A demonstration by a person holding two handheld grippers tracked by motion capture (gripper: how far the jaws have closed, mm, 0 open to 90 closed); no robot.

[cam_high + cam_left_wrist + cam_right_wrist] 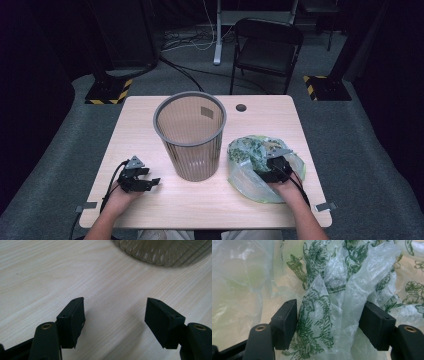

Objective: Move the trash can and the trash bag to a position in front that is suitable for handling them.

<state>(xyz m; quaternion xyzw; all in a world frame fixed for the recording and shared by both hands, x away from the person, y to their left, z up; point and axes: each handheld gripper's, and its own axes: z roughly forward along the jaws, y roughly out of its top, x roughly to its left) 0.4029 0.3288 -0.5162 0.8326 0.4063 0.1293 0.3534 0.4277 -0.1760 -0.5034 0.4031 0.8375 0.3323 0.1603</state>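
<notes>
I see a pale wood-grain table point(150, 125) with a dark round hole point(241, 107) near its far edge. A grey mesh wastebasket point(190, 136) stands on it mid-table, and a crumpled green-printed plastic bag point(250, 152) lies just beside it.

text: I am reading none | bag point(250, 165) by my right hand: carrying only a green leafy print, no words | bin point(190, 135) at centre: showing a blank pale patch

Left gripper point(150, 183) jaws apart; right gripper point(267, 167) jaws seemingly unclamped.
</notes>
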